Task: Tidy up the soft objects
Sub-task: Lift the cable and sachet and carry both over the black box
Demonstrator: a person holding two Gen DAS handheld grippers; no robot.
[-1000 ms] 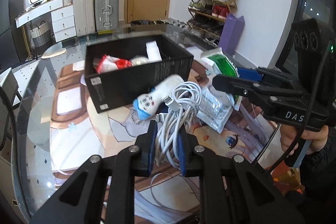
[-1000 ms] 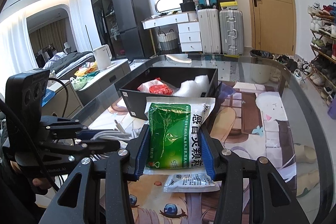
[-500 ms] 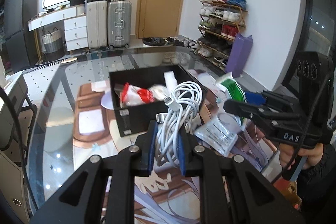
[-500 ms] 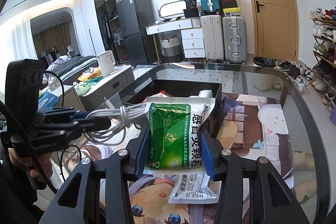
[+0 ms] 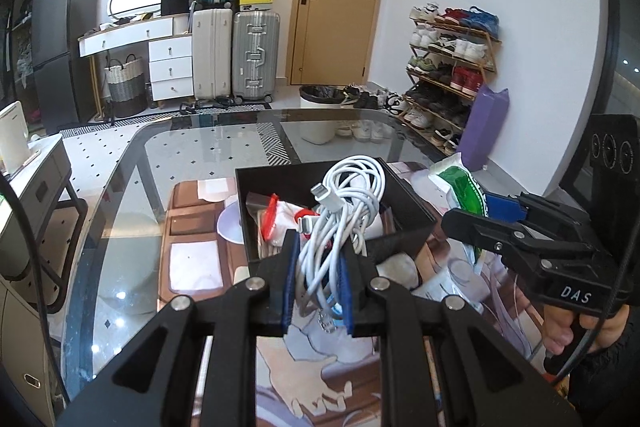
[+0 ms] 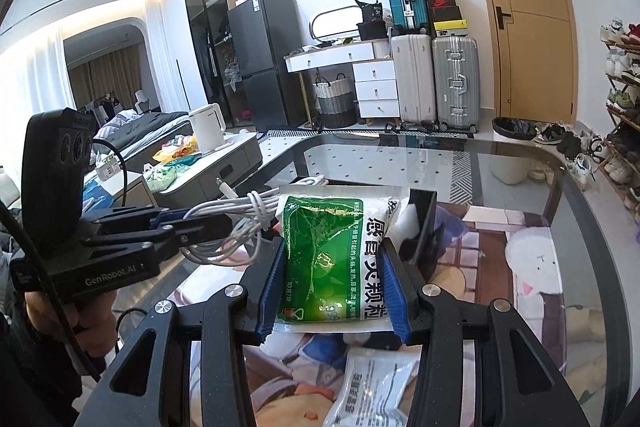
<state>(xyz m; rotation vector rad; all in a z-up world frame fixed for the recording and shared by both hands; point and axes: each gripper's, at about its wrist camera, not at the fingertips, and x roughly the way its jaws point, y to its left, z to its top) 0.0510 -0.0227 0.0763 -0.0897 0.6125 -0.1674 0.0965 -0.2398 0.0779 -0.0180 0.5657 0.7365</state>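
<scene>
Gripping a bundle of coiled white charging cable, my left gripper had its blue pads clamped on the lower loops, the rest rising above the open black rectangular box on the glass table. My right gripper squeezed a green-and-white foil medicine packet upright between its pads, just beside the box's near wall. Inside the box I saw a red-and-white pouch. A clear sachet lay flat on the printed mat below.
</scene>
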